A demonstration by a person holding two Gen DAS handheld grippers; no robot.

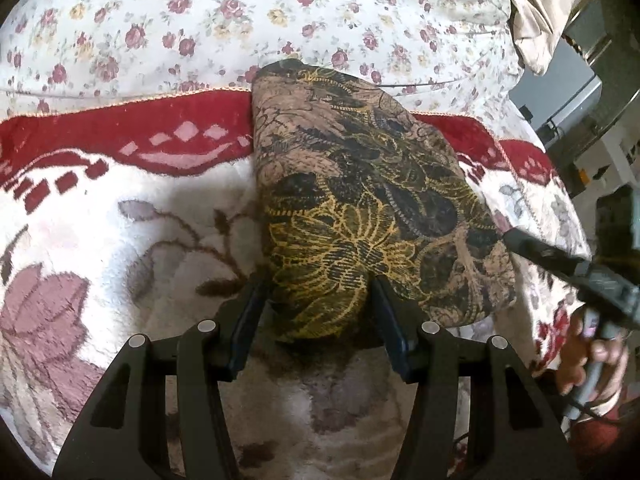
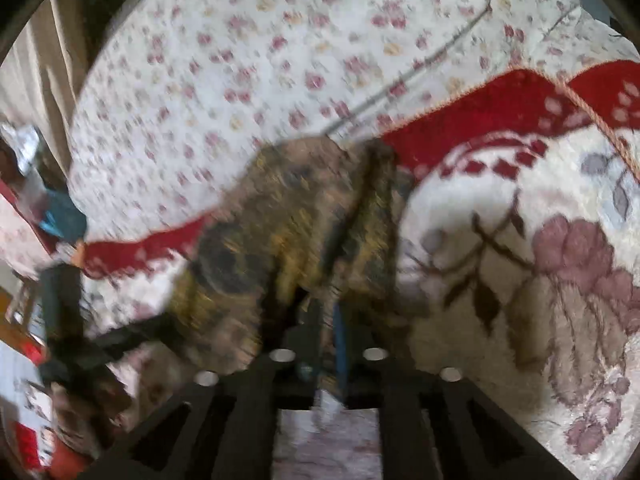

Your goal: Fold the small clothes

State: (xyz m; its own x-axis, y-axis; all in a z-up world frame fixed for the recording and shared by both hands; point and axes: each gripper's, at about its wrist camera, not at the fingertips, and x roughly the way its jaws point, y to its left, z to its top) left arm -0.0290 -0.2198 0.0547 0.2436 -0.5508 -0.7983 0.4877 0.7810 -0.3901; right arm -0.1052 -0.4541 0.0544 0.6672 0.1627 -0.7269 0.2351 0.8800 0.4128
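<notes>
A small brown garment with a black and yellow flower print lies folded on a red and white blanket. My left gripper has its jaws wide apart around the garment's near edge, not closed on it. My right gripper has its jaws close together on an edge of the garment, which is lifted; that view is blurred by motion. The right gripper's fingers also show at the garment's right corner in the left wrist view.
A white sheet with small red flowers covers the bed beyond the blanket. A beige cloth and metal furniture are at the far right. The person's hand holds the right gripper's handle.
</notes>
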